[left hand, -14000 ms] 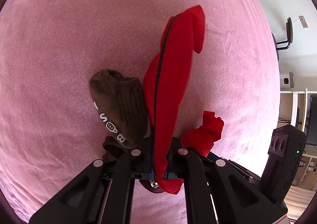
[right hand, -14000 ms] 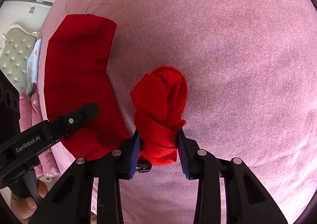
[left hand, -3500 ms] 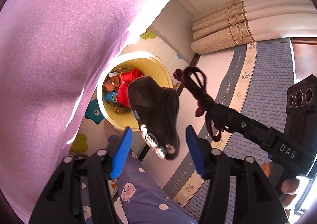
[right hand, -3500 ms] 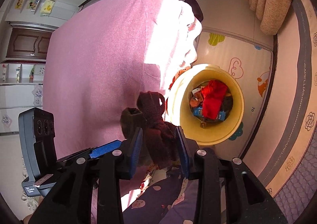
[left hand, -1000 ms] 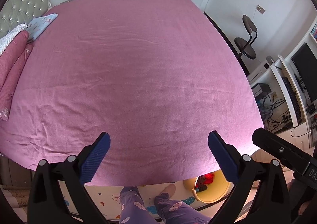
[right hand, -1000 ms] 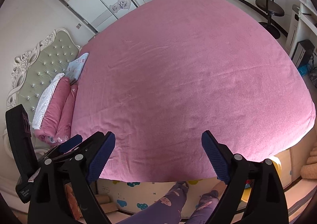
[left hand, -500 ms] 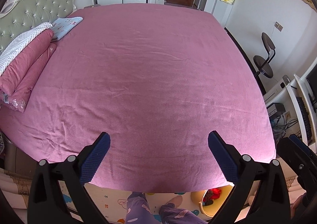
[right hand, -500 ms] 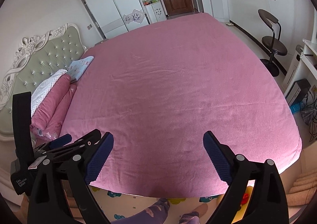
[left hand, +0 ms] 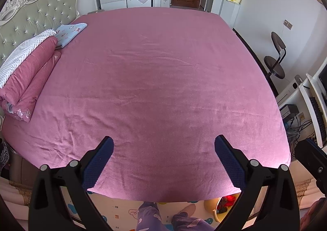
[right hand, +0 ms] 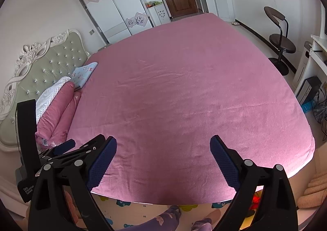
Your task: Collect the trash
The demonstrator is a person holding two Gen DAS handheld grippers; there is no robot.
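My left gripper (left hand: 163, 149) is open and empty, held high above the near edge of the pink bed (left hand: 159, 79). My right gripper (right hand: 163, 149) is open and empty too, beside it; the left gripper's body (right hand: 61, 155) shows at its lower left. The yellow bin (left hand: 213, 207) stands on the floor below the bed's near edge, with red cloth (left hand: 229, 199) in it, partly hidden by my right finger. A sliver of the bin's red contents (right hand: 255, 200) shows in the right wrist view. No loose items show on the bed sheet.
Folded pink and white quilts (left hand: 26, 71) and a blue pillow (left hand: 69, 32) lie by the headboard (left hand: 36, 16) at left. A chair (left hand: 276, 61) and a desk with computer gear (left hand: 302, 104) stand at right. The person's legs (left hand: 163, 218) stand on a play mat below.
Both grippers have tilted up a little, so more of the far wall, wardrobe and door shows. Earlier they held socks and red cloth; these were let go at the bin.
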